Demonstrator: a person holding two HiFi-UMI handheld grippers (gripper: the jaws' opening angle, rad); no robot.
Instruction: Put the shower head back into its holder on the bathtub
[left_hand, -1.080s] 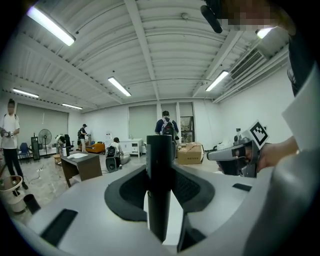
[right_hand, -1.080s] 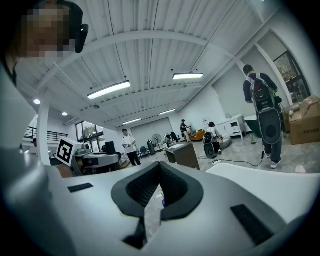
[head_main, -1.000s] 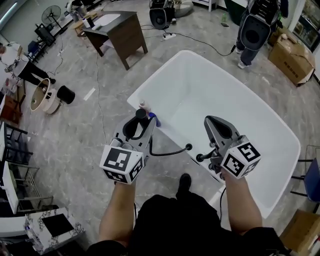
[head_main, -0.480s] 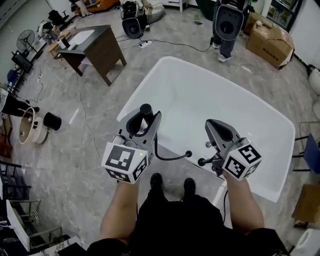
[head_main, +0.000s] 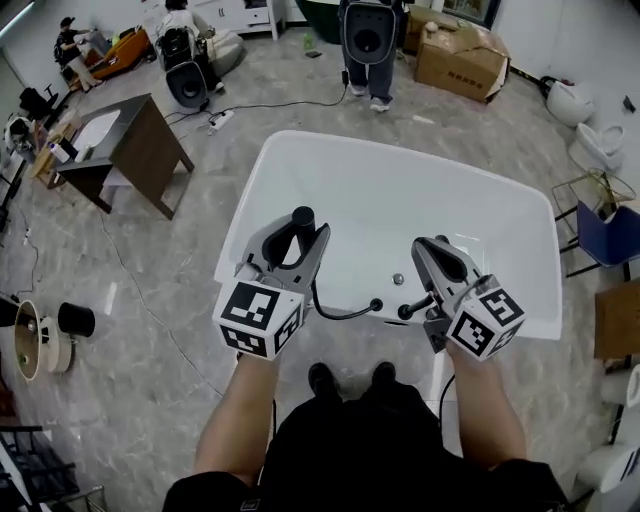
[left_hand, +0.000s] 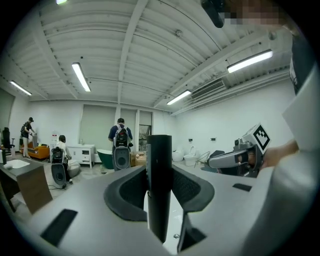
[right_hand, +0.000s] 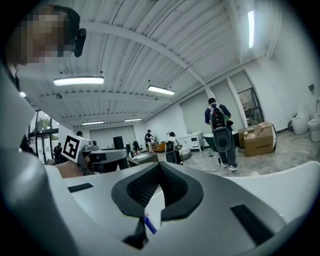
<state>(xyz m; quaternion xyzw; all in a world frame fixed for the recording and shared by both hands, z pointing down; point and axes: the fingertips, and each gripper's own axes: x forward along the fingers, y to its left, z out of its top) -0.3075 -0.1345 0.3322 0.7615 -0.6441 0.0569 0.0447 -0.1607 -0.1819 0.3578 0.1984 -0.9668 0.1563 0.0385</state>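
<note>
Head and gripper views, taken while I ran the rig remotely. The left tongs (head_main: 298, 232) (left_hand: 160, 167) were clamped, jaws partly apart, on the shower head (head_main: 303, 218) (left_hand: 159, 190); its black handle stood upright between the pads, its top rising above the jaw tips. The right tongs (head_main: 428, 246) (right_hand: 159, 168) had their jaws closed tip to tip; I saw nothing held in them. Both tongs pointed nearly level, side by side and apart; each appeared at the edge of the other's view. The white bathtub (head_main: 250, 210) lay below and ahead of both tongs, its near rim just under them; a small round metal fitting (head_main: 398, 279) sat on that rim, between the two tongs and nearer the right one; I could not tell whether it was the holder. Beyond the tub, ahead of the tongs, stood a person (head_main: 368, 40); a brown table (head_main: 145, 150) stood well off to the left of the left tongs.
</note>
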